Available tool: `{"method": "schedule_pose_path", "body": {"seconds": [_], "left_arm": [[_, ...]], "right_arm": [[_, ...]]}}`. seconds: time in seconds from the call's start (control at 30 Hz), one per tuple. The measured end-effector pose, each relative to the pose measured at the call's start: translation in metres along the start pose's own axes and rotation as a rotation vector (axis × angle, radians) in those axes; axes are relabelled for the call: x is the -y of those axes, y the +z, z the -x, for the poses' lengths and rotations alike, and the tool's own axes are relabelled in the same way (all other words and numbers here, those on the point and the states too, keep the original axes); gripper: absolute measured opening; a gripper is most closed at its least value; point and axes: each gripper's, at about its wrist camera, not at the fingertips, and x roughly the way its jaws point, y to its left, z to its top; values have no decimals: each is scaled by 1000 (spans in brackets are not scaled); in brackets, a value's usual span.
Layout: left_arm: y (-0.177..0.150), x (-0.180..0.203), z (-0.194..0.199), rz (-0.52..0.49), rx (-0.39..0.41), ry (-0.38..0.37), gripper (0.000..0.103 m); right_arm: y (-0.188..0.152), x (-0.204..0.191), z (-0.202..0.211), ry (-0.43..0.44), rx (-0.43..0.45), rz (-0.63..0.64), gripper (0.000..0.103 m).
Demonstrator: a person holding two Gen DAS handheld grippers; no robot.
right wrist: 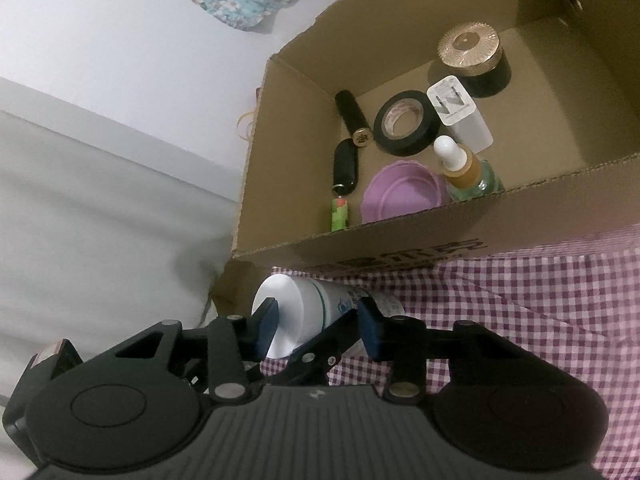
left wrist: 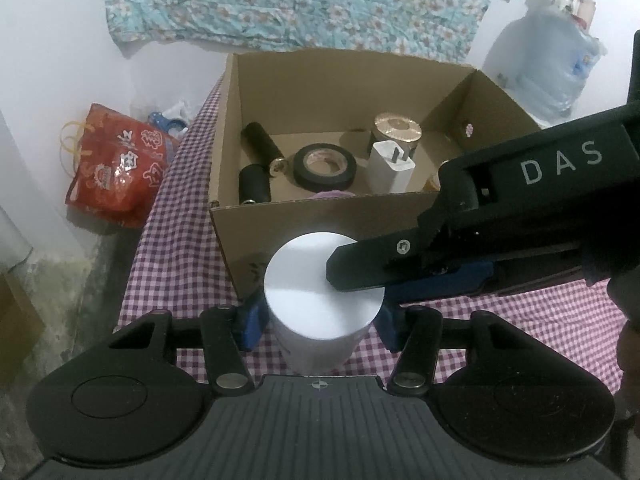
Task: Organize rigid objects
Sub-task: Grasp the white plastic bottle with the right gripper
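White bottle (left wrist: 320, 300) sits clamped between both grippers beside the cardboard box (left wrist: 320, 216).

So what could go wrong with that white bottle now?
Both hand-held grippers crowd the white plastic bottle: the right hand-held gripper could tip it out of the left hand-held gripper. Dropped into the brown cardboard box, it might hit the amber dropper bottle.

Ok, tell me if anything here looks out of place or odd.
One thing: the white bottle stands outside the box, on the checked cloth, with both grippers around it at once: left gripper at its sides, right gripper across its cap. Whether either grips it, I cannot tell. Inside the box, nothing looks spilled or broken.
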Motion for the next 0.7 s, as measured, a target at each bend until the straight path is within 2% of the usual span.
{"method": "schedule_pose_path", "body": {"seconds": [0.3,0.5,0.7], "left_arm": [[-1,2,20,-5,29,10,53],[8,7,55,-24,105,30,53],[36,22,90,-81,219,41,53]], "right_arm": [[-8,-13,10,3,13,20,46],[-15,-38,31,40,52,67,46],[-10,-71,71,81,149,143,46]]}}
